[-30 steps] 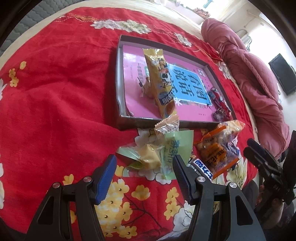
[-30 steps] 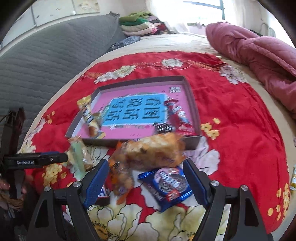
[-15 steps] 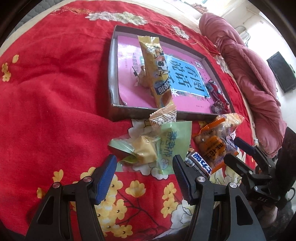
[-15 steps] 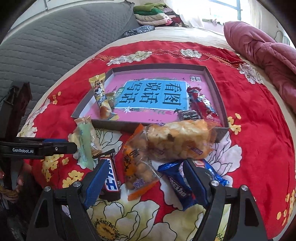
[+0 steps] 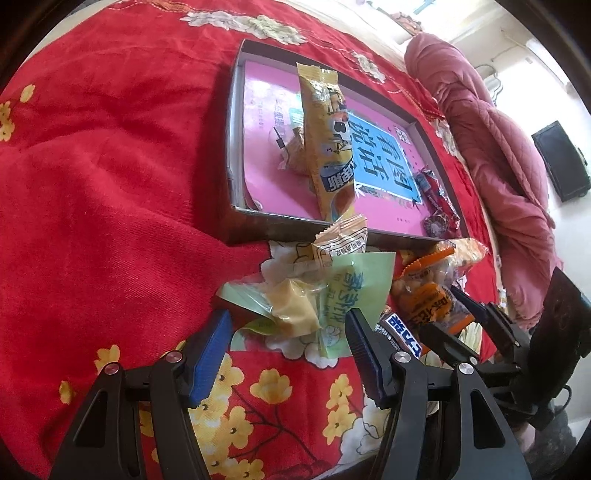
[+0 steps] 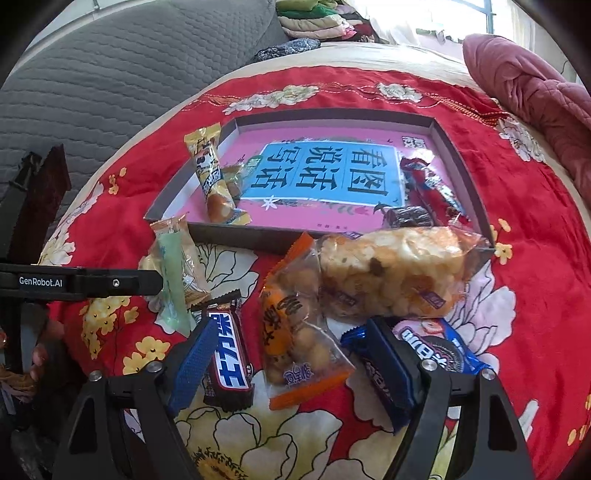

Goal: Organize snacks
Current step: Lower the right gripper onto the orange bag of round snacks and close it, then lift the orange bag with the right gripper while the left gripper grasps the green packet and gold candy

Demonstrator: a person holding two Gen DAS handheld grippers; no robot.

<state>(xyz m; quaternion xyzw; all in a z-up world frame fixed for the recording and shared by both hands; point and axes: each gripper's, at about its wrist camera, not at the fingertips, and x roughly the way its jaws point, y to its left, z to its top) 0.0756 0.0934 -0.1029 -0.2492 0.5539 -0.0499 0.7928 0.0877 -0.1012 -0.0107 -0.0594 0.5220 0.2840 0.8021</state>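
while the right gripper [image 6: 291,365] hangs over the orange nut bag [image 6: 299,328], its jaws apart, just narrowed and pressing nothing, the left gripper [image 5: 288,347] stands open around the green pastry packet [image 5: 328,295]. the shallow tray [image 6: 461,177], at twelve o'clock on the bed, holds a yellow snack bar [image 6: 210,177].

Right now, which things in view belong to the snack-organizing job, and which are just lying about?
Job: shallow grey box with pink liner; yellow snack bar inside it; green wrapped pastry; orange peanut packet; clear rice-cracker bag; brown chocolate bar; blue cookie pack.

Lying about: pink quilt; grey headboard; folded clothes.
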